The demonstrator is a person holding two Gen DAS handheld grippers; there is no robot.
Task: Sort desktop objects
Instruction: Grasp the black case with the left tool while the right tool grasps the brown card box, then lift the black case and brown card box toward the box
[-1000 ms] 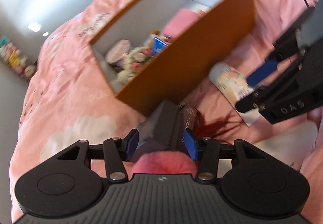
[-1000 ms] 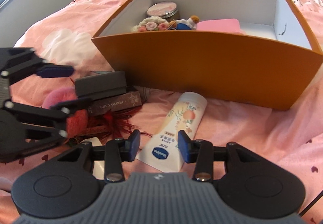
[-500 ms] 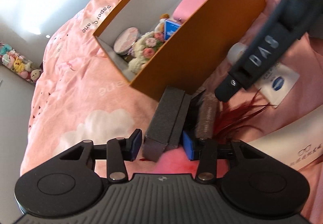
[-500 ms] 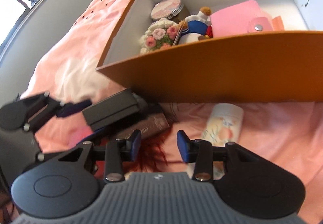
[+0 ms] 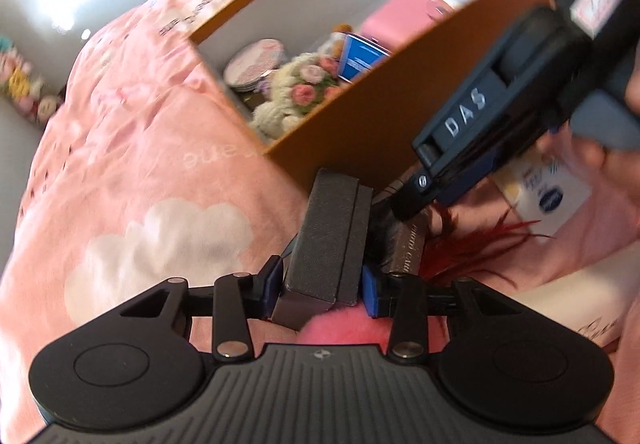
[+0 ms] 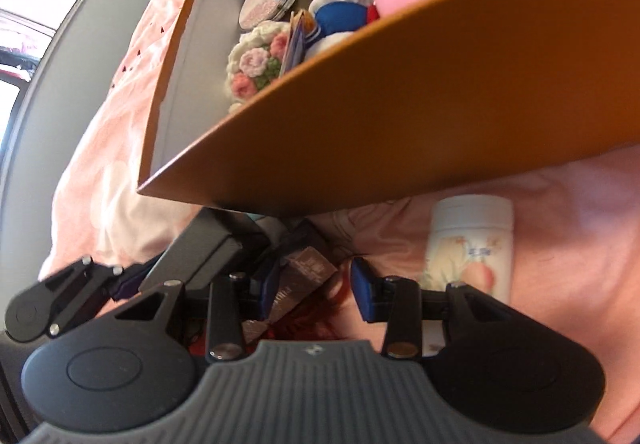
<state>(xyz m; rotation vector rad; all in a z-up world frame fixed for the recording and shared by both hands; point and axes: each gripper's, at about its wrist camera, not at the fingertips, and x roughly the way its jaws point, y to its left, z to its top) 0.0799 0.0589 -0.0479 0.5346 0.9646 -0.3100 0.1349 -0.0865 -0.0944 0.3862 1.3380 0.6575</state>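
Your left tongs (image 5: 320, 290) have been closing on the dark box (image 5: 330, 240), seemingly gripped; lift it clear while your half-open, empty right tongs (image 6: 313, 290) straddle the brown box (image 6: 298, 280)

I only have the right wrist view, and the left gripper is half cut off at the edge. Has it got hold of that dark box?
Observer: The left gripper has the black box between its jaws, which have just been closing. Both pads seem to touch its sides.
Operator: Anything under that box?
Observer: Yes, a fluffy pink pompom lies beneath its near end.
Operator: What else is outside the orange box?
Observer: A white case lies beside the red feather, outside your frame.
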